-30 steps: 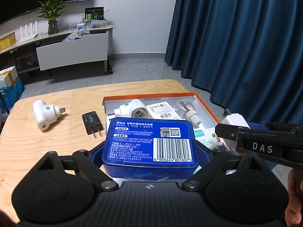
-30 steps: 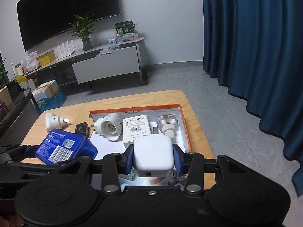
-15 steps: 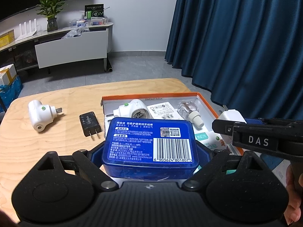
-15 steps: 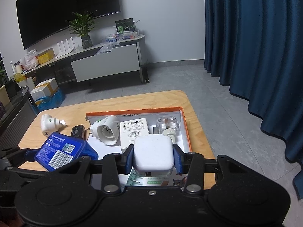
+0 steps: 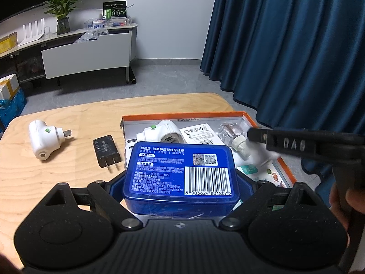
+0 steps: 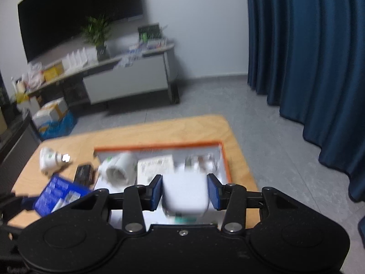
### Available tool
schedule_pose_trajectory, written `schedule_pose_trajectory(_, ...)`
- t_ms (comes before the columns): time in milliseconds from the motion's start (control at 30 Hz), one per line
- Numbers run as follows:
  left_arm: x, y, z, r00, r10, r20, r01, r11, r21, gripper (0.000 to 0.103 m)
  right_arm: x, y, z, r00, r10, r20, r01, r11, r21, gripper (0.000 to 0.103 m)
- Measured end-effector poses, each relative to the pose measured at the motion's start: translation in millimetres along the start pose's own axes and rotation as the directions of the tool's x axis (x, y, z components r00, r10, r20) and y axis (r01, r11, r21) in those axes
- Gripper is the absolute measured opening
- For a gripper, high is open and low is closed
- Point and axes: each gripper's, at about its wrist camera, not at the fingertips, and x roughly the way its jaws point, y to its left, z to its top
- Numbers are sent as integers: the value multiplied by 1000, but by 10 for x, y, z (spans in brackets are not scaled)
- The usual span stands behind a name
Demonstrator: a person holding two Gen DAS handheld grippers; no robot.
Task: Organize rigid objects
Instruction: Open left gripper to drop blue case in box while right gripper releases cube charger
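The right gripper has let go a bit since a moment ago: before, its blue pads pinched the white square charger, and now its jaws are opening, with small gaps on both sides of the charger. The charger sits between the pads, over the near part of the orange box, but the picture is blurry. The left gripper is clamped on the blue floss box, holding it by its two sides at the near left corner of the orange box. Inside the orange box, past the blue floss box, lie a white round plug, a white paper card and a clear little bottle. Left of the orange box, on the wooden table, lies a black charger, and further left a white plug with a green dot.
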Motion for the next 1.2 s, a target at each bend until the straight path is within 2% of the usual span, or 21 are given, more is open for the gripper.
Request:
schedule_pose_trajectory(300,153,-62,49,1000,-28,-14,28,1000,-3,93,-276,-91,0,998,-14,67,13,1000,8,61)
schedule_pose_trajectory(433,246,-66,108,993,-116,-38,115,993,-36,94,-380,-111,-12,996,-22,82,21,1000,13,62)
schedule_pose_trajectory(500,224,-50,109,995,-99,-30,98,994,-47,99,-424,-109,-20,996,-20,85,19,1000,11,62)
schedule_pose_trajectory(600,150,1,98,996,-82,-20,81,995,-60,99,-468,-90,-32,996,-18,85,17,1000,9,63)
schedule_pose_trajectory(800,-32,91,88,1000,-11,-17,10,997,-71,100,-566,41,-85,997,6,83,-6,1000,-5,69)
schedule_pose_trajectory(933,-160,204,63,1000,27,-15,-29,996,-86,100,-615,168,-135,997,32,76,-30,999,-22,77)
schedule_pose_trajectory(1200,-404,524,-77,995,98,-17,-99,986,-136,100,-588,539,-230,994,102,34,-100,992,-74,78)
